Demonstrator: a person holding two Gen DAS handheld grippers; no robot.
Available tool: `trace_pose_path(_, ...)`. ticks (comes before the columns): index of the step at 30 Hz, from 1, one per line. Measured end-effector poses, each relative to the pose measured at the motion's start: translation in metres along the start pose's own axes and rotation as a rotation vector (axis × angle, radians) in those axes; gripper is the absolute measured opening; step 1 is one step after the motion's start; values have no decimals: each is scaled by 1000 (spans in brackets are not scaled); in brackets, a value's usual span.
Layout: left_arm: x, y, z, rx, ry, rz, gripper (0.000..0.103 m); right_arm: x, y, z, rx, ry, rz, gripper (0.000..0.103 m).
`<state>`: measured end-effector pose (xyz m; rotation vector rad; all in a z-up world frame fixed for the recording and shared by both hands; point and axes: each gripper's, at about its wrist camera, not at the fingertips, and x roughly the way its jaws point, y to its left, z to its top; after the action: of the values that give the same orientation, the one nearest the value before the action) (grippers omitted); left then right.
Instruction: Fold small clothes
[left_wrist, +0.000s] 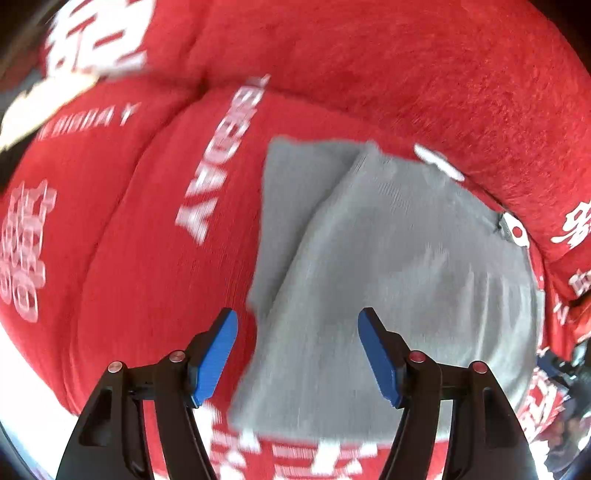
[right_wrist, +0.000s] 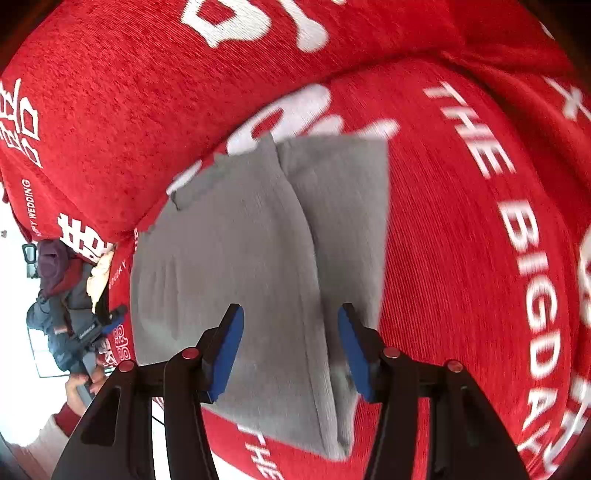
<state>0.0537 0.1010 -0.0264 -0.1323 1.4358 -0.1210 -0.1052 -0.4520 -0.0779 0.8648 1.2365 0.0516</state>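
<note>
Red plush fabric (left_wrist: 406, 66) printed with white lettering fills both views; it looks like a sofa or bed cover, with a raised cushion along the far side and a flatter seat nearer the cameras. Which piece of furniture lies under it cannot be told.

On that flat part lies the grey garment (left_wrist: 388, 258), the largest loose thing in sight. In the right wrist view the grey garment (right_wrist: 236, 266) shows one layer lapped over another, with a long edge running from far to near and a narrower strip of the lower layer exposed on the right. So at least one fold appears to be made, and the cloth sits as a fairly compact, roughly rectangular shape. Whether a further fold is needed is a judgement: the piece still looks longer than it is wide, so one more fold across its length, and a tidy-up of the near corners, seems to be what is left.

At the far left edge of the right wrist view a heap of other clothes (right_wrist: 66, 295) sits beside the red cover, likely waiting their turn.

Smallest are the tools. The left tool (left_wrist: 297, 356) hangs over the near left edge of the garment, blue pads spread apart and empty. The right tool (right_wrist: 290, 354) likewise stands wide above the near end, gripping nothing.
</note>
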Motion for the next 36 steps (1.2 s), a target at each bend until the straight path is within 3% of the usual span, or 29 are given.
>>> trace_pose_path(7, -7, 26, -55, -158, 49, -44, 69, 2, 8, -30, 14, -14, 8, 57)
trace_pose_path(11, 3, 42, -76, -271, 103, -170, 69, -2, 23, -41, 25, -47, 40, 57)
trace_pose_path(15, 19, 50, -83, -356, 128, -295, 69, 3, 46, -62, 33, -36, 142, 58)
trace_pose_path(20, 17, 59, -77, -446, 71, -419, 69, 51, 77, -103, 75, 94, 300, 59)
trace_pose_path(24, 17, 64, -80, -490, 47, -443, 69, 106, 86, -131, 189, 149, 378, 59)
trace_pose_path(26, 16, 64, -80, -489, 28, -439, 62, 135, 92, -138, 272, 162, 436, 59)
trace_pose_path(28, 15, 67, -81, -473, 16, -415, 34, 153, 100, -143, 314, 167, 490, 59)
trace_pose_path(30, 16, 69, -82, -455, 6, -396, 17, 171, 112, -144, 344, 173, 509, 59)
trace_pose_path(31, 15, 73, -82, -446, 1, -393, 14, 179, 116, -143, 359, 173, 515, 59)
trace_pose_path(32, 12, 73, -82, -428, -11, -384, 13, 184, 121, -142, 369, 168, 512, 51)
trace_pose_path(33, 9, 73, -82, -409, -23, -378, 9, 188, 126, -140, 369, 163, 501, 16)
trace_pose_path(34, 3, 70, -82, -371, -41, -364, 9, 190, 132, -136, 352, 165, 485, 8)
trace_pose_path(36, -6, 66, -84, -317, -65, -349, 9, 180, 139, -131, 298, 138, 473, 7)
